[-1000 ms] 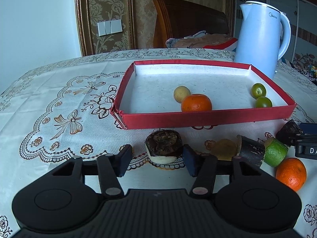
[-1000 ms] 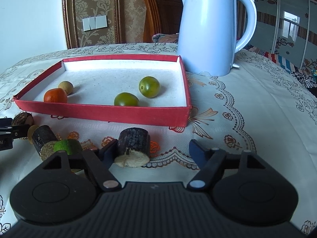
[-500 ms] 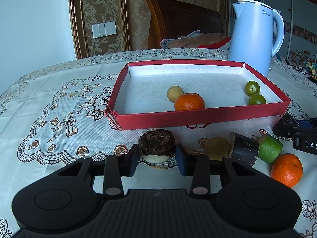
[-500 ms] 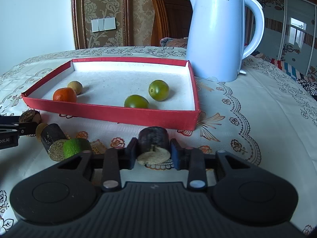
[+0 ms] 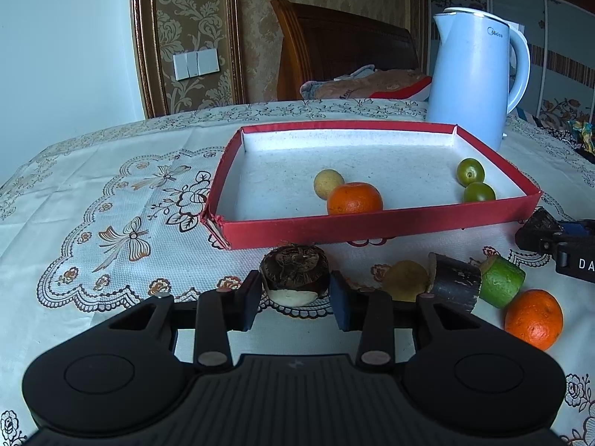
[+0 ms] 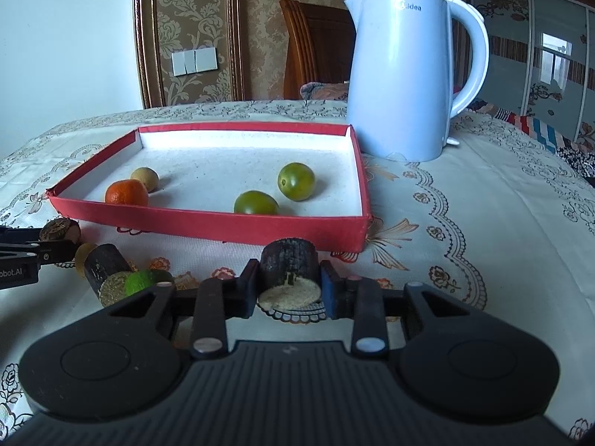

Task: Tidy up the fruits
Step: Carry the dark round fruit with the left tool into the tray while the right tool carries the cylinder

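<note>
Ahead of your grippers the embroidered tablecloth (image 5: 111,193) runs back to a wall papered in gold damask (image 5: 193,18), framed by gilded wooden trim (image 5: 143,44). A white three-gang light switch (image 5: 195,63) sits on that panel; to its left you face plain pale wall (image 5: 63,48). Behind the table stands a dark wooden headboard (image 5: 346,55) with bundled bedding (image 5: 368,87) in front of it. Off to your right you see grey wardrobe doors (image 6: 528,59) with a striped band, one reflecting a bright window (image 6: 555,63). Soft daylight fills the room.

Glossy plastic kettle (image 6: 401,74), embroidered cloth tablecloth (image 5: 93,193)
</note>
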### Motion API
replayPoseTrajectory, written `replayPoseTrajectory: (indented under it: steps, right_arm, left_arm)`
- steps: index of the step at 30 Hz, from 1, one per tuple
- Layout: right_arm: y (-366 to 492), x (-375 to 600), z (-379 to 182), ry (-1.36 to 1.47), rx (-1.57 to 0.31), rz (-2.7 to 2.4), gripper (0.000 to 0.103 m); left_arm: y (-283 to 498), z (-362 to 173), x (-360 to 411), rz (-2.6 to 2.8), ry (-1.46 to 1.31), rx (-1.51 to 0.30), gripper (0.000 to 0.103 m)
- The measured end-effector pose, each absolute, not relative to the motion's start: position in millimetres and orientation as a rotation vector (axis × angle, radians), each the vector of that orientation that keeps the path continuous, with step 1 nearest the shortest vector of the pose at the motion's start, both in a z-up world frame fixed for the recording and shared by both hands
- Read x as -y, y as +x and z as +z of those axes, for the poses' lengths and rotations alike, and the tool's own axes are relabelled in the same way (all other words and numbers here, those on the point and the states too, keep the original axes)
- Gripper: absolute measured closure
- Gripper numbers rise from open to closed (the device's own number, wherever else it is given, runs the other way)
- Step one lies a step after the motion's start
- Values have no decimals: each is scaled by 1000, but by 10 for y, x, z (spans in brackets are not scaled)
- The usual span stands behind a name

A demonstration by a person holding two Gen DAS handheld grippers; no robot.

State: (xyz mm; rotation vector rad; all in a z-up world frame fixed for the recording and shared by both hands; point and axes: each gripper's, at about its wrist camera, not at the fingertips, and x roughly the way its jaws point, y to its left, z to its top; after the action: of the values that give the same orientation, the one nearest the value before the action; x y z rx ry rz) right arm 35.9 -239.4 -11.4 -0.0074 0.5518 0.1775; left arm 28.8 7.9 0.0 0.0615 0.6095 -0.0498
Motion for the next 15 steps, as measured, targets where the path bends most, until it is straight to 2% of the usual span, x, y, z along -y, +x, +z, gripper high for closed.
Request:
replayPoseTrajectory:
  steps: [15]
  right_arm:
    - [203, 2382, -26, -10, -468, 200, 71]
  left_arm:
    - [218, 88, -182, -47, -3, -547, 64]
